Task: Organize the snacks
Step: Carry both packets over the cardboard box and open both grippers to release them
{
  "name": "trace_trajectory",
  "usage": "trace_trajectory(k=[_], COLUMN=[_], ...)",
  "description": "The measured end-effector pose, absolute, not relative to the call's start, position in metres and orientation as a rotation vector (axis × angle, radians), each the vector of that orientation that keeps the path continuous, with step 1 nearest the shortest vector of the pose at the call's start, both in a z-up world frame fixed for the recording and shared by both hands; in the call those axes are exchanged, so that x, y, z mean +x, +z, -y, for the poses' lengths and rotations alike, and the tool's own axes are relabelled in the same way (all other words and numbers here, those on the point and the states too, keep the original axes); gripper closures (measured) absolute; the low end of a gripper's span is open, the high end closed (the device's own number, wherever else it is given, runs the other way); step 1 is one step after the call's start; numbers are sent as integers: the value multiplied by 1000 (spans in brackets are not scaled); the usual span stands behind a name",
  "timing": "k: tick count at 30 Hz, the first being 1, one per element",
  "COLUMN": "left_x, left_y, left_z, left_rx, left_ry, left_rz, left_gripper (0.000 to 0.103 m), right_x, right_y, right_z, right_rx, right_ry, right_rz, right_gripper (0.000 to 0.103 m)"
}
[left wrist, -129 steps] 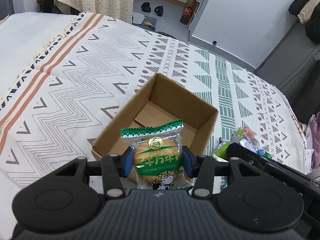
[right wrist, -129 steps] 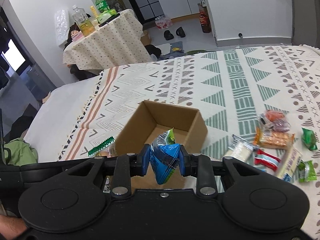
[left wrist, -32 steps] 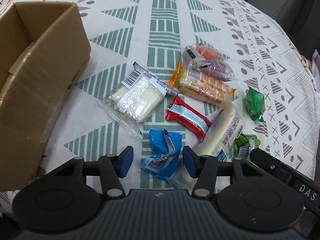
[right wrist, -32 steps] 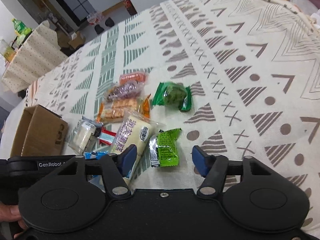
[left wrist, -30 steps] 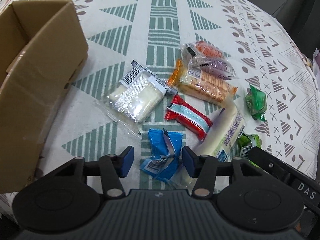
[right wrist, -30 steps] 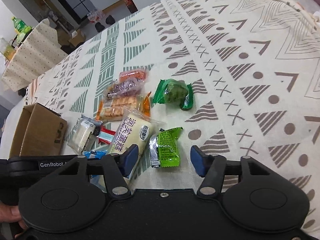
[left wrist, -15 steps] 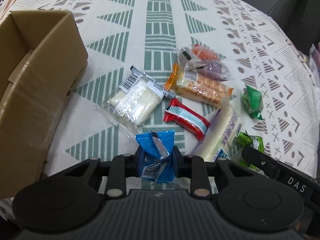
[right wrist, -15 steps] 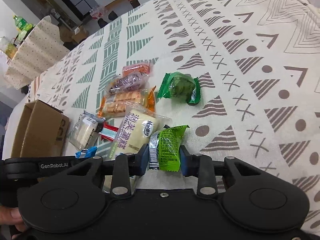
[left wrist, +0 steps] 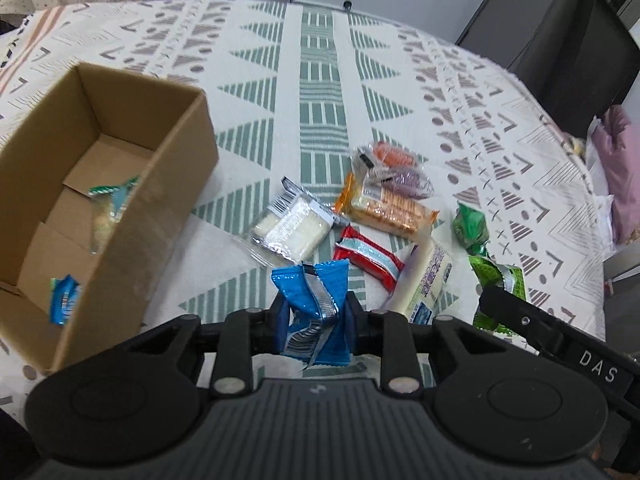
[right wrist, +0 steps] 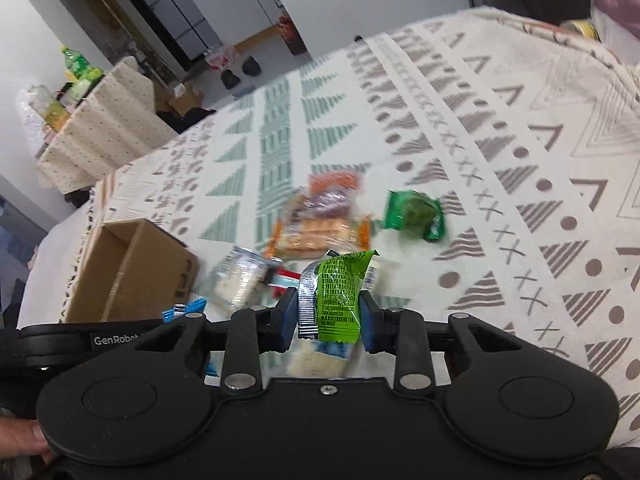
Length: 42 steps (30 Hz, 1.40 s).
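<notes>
My left gripper (left wrist: 313, 316) is shut on a crumpled blue snack packet (left wrist: 312, 304), held just above the patterned cloth to the right of the open cardboard box (left wrist: 168, 200). Inside the box lie a green-edged biscuit pack (left wrist: 105, 208) and a small blue packet (left wrist: 62, 300). My right gripper (right wrist: 329, 316) is shut on a bright green snack packet (right wrist: 338, 296), lifted over the snack pile. The box (right wrist: 132, 272) shows at the left of the right wrist view.
Loose snacks lie on the cloth: a white cracker pack (left wrist: 294, 226), a red bar (left wrist: 368, 258), an orange biscuit pack (left wrist: 390, 210), a long white packet (left wrist: 426, 280), a dark green packet (right wrist: 414, 214). A dotted-cloth table (right wrist: 100, 128) stands beyond the bed. A hand (right wrist: 20, 438) shows at lower left.
Both grippers have risen off the cloth with their packets and swung left, so the box's inside now shows in the left wrist view. A second earlier both stood open around them.
</notes>
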State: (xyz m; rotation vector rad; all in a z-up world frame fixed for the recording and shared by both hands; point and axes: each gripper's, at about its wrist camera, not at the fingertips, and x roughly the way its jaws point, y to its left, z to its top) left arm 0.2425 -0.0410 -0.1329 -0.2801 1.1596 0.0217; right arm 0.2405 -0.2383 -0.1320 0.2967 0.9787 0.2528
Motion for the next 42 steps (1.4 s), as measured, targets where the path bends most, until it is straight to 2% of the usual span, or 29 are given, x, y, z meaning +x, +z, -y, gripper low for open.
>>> trace_trajectory(k=[19,42], left_x=[217,225], left_y=[-80,-75], left_z=[-10,-112], left_rx=[-319,-396], left_ry=[34,155], left_rz=[-1033,-982], left_gripper=[77,76], right_x=[224,245], right_y=[-86,-92], right_z=[177,83], right_rx=[234,184], right_ry=[329,435], right_rz=[-880,-904], right_gripper=[72,72])
